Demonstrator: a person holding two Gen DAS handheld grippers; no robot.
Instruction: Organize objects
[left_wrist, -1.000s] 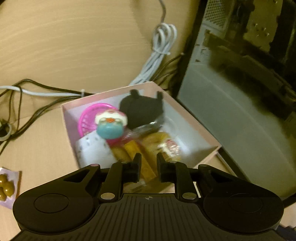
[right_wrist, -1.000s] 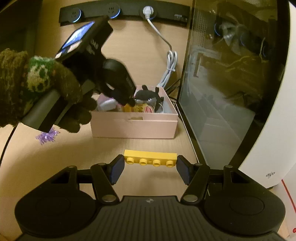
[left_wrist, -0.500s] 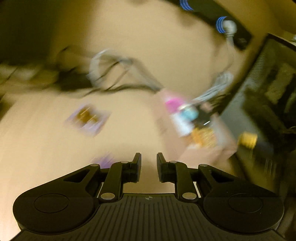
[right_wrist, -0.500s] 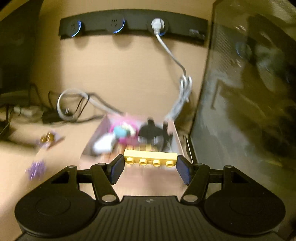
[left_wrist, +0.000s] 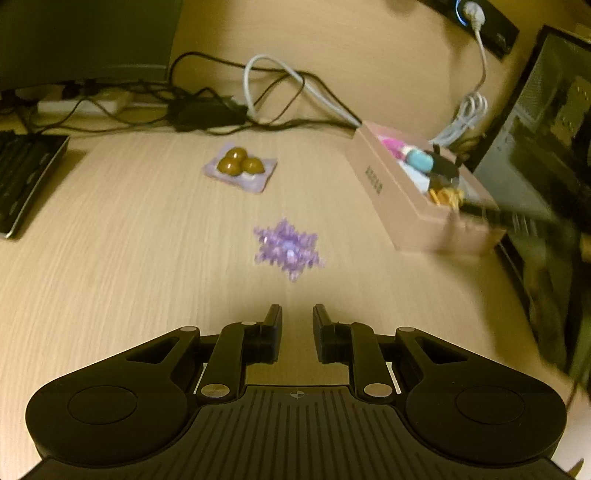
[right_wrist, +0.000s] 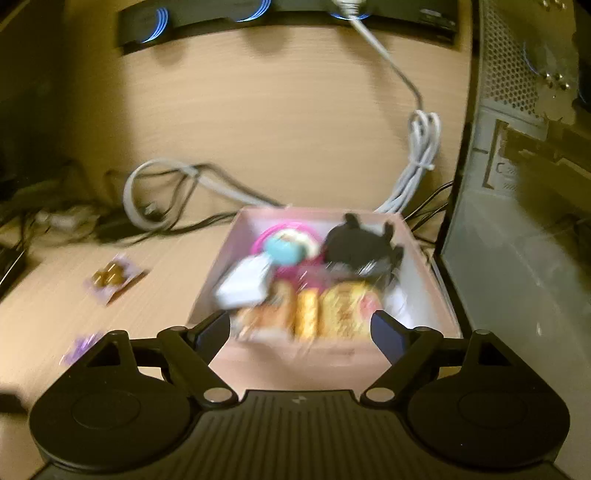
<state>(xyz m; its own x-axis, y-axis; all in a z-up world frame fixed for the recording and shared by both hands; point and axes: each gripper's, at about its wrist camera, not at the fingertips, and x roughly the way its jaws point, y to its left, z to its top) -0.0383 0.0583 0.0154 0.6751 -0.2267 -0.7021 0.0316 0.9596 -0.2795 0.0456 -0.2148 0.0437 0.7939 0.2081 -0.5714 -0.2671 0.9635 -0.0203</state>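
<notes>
On the wood-grain desk (left_wrist: 110, 258), a spiky purple snowflake (left_wrist: 288, 249) lies before the empty, closed left tool (left_wrist: 297, 317); right tool (right_wrist: 301, 326) opening.

pink box side (left_wrist: 373, 182): dark printed characters are running along the long wall that is facing left, but they are blurring too much to be read.
gripper body, left wrist view (left_wrist: 297, 393): a small round crosshair mark is sitting at the middle of the near edge; no letters are showing.
gripper body, right wrist view (right_wrist: 297, 400): a small pale angular logo is showing at the middle; it is not reading as letters.
power strip (right_wrist: 436, 23): faint pale marks are showing at its right end, far back, too blurred to read.
</notes>
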